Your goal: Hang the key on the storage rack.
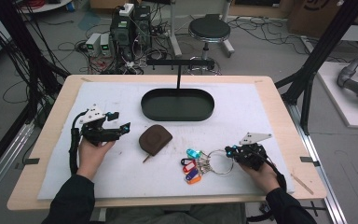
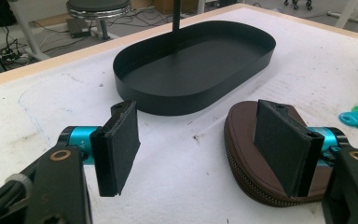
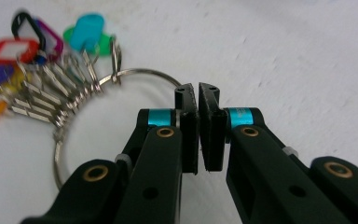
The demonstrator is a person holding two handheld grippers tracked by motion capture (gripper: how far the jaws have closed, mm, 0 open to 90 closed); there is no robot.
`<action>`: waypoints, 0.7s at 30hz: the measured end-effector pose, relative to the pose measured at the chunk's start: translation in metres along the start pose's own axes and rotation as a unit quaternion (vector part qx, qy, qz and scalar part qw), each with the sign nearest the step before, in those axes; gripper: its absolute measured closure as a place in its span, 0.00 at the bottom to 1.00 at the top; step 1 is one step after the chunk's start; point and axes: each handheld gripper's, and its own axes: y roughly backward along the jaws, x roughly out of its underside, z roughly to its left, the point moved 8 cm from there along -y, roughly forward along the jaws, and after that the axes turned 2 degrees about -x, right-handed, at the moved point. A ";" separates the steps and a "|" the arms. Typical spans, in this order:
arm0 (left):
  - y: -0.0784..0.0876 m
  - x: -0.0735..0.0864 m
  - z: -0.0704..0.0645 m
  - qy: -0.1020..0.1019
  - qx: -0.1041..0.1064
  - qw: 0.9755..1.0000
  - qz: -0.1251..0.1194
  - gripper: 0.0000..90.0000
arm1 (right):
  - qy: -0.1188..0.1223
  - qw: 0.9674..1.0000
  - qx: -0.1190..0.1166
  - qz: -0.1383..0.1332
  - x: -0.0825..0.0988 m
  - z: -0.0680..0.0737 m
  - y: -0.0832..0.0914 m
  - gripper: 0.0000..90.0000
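1. High view — a wooden worktop (image 1: 46,135) covered by a white mat (image 1: 261,116) is seen from above. A black oval tray (image 1: 177,104) stands toward the far middle of the mat, with a thin black post rising behind it. A brown zip pouch (image 1: 154,139) lies in front of the tray, near the mat's centre. To its right a large key ring (image 1: 220,161) lies flat, with a bunch of coloured tags (image 1: 192,165) fanned out at its left side. The left claw (image 1: 121,127) is held by the left hand (image 1: 93,154) well left of the pouch and is pointed toward it. The right claw (image 1: 230,150) is held by the right hand (image 1: 261,170) at the right edge of the ring.

2. Left gripper view — the left claw (image 2: 200,144) is spread wide and nothing is held between its pads. The pouch (image 2: 261,154) is seen behind the right-hand pad, and the tray (image 2: 191,79) beyond the gap.

3. Right gripper view — the right claw (image 3: 198,121) is clenched, its pads almost touching; the wire of the ring (image 3: 140,74) runs up to the tips, but whether it is pinched between them cannot be told. The tags (image 3: 42,37) are blurred at upper left.
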 end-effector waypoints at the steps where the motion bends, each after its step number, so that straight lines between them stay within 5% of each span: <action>1: 0.001 0.001 0.000 0.001 0.000 1.000 -0.001 0.35 | -0.005 1.000 0.003 -0.010 -0.003 -0.001 0.002 0.98; 8: 0.006 0.004 0.000 0.009 0.000 1.000 0.003 0.35 | -0.028 0.998 0.012 -0.054 -0.016 -0.007 0.008 1.00; 12: 0.008 0.007 0.002 0.028 0.001 1.000 0.011 0.35 | -0.044 0.998 0.011 -0.052 -0.016 -0.011 0.006 1.00; 16: 0.013 0.006 0.005 0.025 -0.009 1.000 0.004 0.37 | -0.065 0.998 -0.003 -0.027 -0.008 -0.014 0.001 0.99; 21: 0.014 0.004 0.007 0.027 -0.014 1.000 -0.003 0.37 | -0.061 0.998 -0.006 0.011 0.004 -0.012 -0.007 0.92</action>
